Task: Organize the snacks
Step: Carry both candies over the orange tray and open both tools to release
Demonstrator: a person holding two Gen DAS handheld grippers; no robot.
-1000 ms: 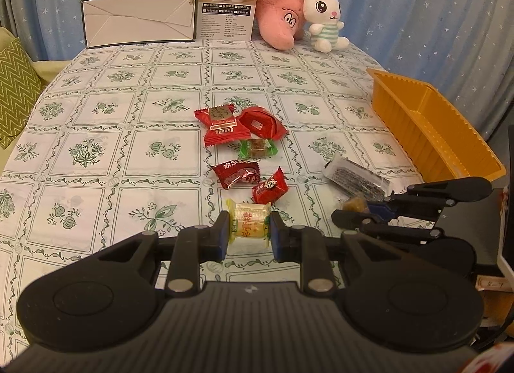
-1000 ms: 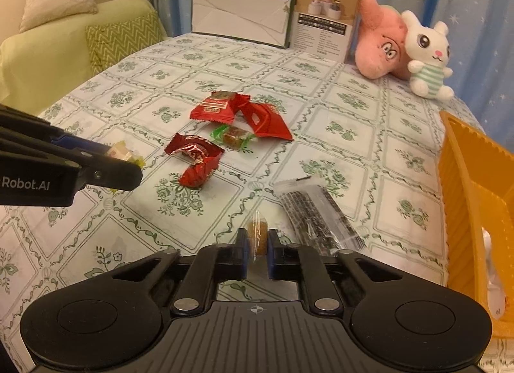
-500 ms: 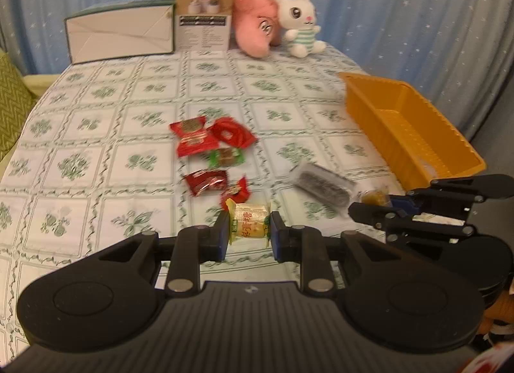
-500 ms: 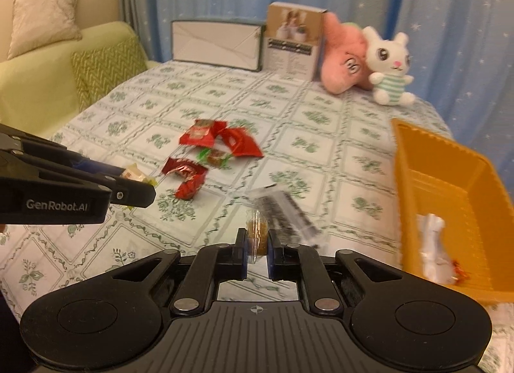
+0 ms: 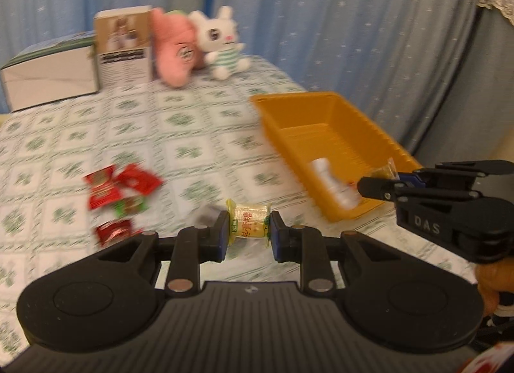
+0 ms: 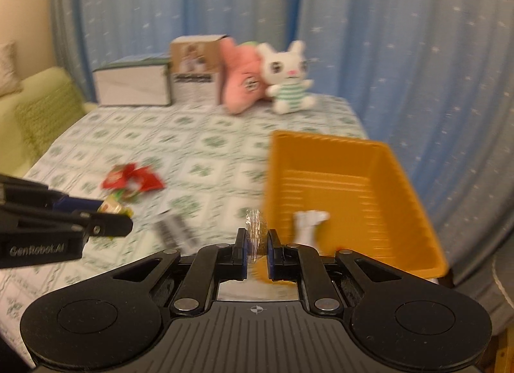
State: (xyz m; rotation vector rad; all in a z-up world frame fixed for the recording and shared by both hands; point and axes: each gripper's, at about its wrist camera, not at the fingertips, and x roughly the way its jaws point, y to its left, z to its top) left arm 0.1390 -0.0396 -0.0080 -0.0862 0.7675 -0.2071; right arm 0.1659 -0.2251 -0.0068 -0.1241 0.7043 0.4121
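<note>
Yellow-wrapped candy (image 5: 250,224) is pinched end-to-end in the left gripper (image 5: 249,236), held in the air above the table, short of the orange bin (image 5: 324,106). Right gripper (image 6: 257,246) is pressed nearly together on a small clear-wrapped candy (image 6: 256,231), w/ the bin's near corner just behind it; from the left wrist view it sits over the bin's near end. Both pieces look light; the yellow one's body seems firm enough to hold its shape, wrappers crinkly and prob slippery, twist ends floppy, so grip on the body not the tails, as now. Small release height should do, nothing fragile. Bin already has a white packet (image 5: 331,177) inside. Left on the cloth: red wrappers (image 5: 119,186) plus a green-ended one, and a dark striped packet (image 6: 175,233). Surface is a soft green-floral tablecloth (image 5: 192,122), may wrinkle under a scrape. Far edge: grey box (image 5: 48,77), brown carton (image 5: 123,45), pink plush (image 5: 175,51), white bunny (image 5: 221,41). Blue starry curtains behind, green sofa w/ cushion to the left. Frames are motion-blurred.
</note>
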